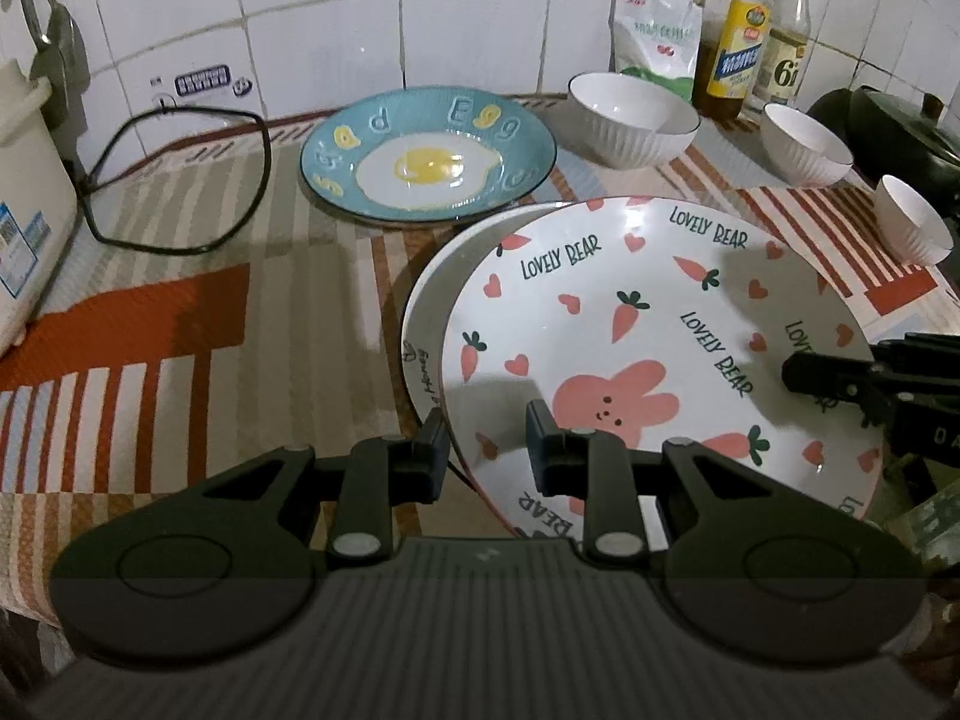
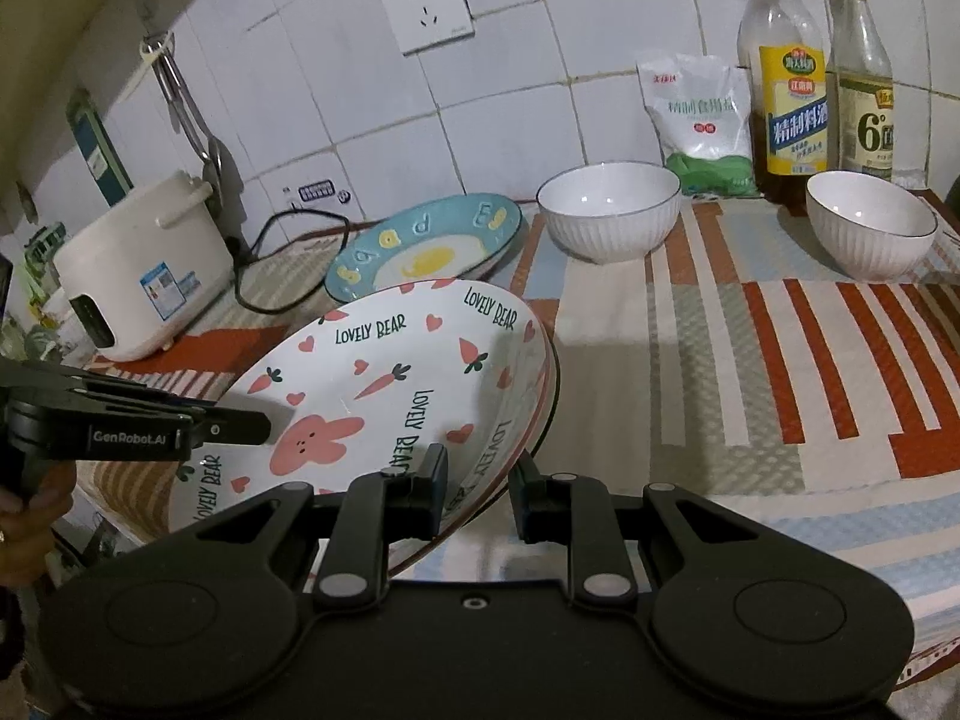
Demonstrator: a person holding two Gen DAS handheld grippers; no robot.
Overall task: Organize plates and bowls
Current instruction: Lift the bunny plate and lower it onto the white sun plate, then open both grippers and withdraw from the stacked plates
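Underneath, a second plate (image 1: 420,324) is mostly hidden by the bunny plate (image 1: 648,324).

So I'm working over a counter covered by a striped cloth (image 2: 750,360) in orange, beige and pale blue. Upper left of the right wrist frame there's a white rice cooker (image 2: 138,264) with its black cord (image 2: 282,252) looped on the cloth. Center top sits a blue egg plate (image 2: 420,246), then two white ribbed bowls (image 2: 609,213) (image 2: 870,225) to its right. A third small bowl (image 1: 912,219) shows at the left view's right edge. Salt bag (image 2: 702,114) and two bottles (image 2: 792,90) (image 2: 864,102) stand along the wall, upper right.
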